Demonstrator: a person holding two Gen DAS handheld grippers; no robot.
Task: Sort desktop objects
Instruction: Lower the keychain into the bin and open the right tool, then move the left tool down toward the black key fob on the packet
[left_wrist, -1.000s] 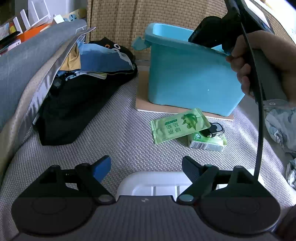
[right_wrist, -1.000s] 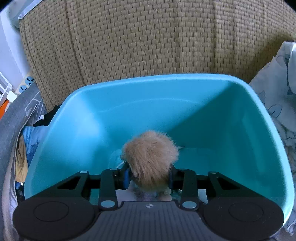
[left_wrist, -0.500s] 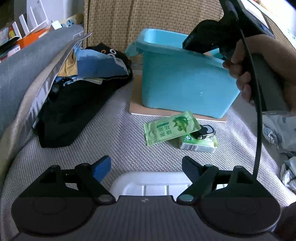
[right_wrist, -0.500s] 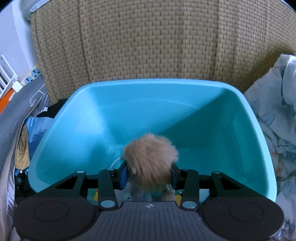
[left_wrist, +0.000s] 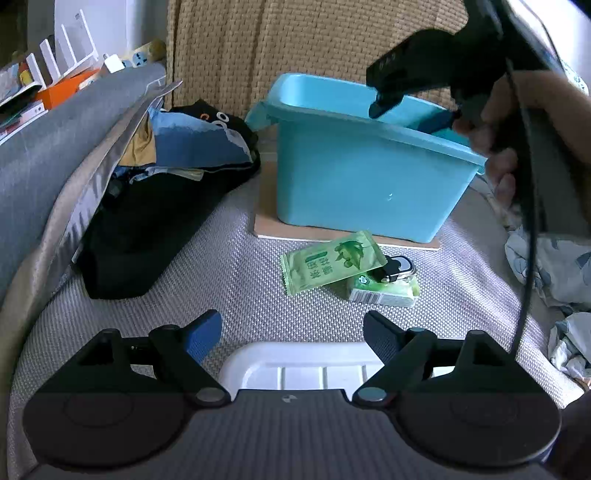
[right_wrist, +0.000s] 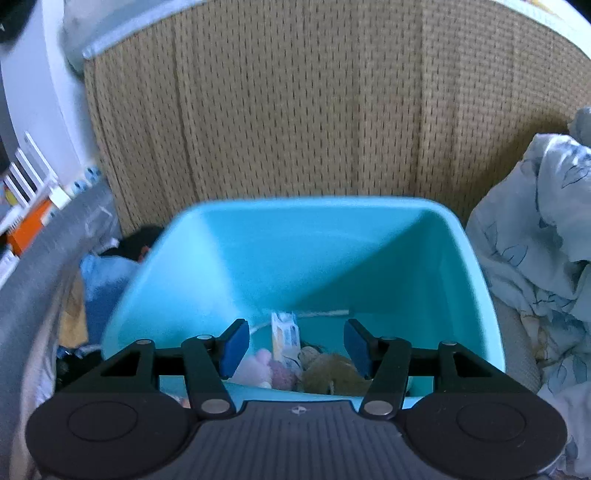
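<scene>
Left gripper (left_wrist: 291, 330) sits low with its jaws spread wide and nothing in them, hanging over a white tray (left_wrist: 295, 365); just ahead a green packet (left_wrist: 330, 266) leans on a small green box (left_wrist: 384, 291) right in front of the blue bin (left_wrist: 362, 184). Right gripper (right_wrist: 293, 347) is up over the bin's near rim, jaws wide apart and empty; the brown fluffy toy (right_wrist: 332, 374) lies inside the bin next to a pink plush (right_wrist: 258, 367).
</scene>
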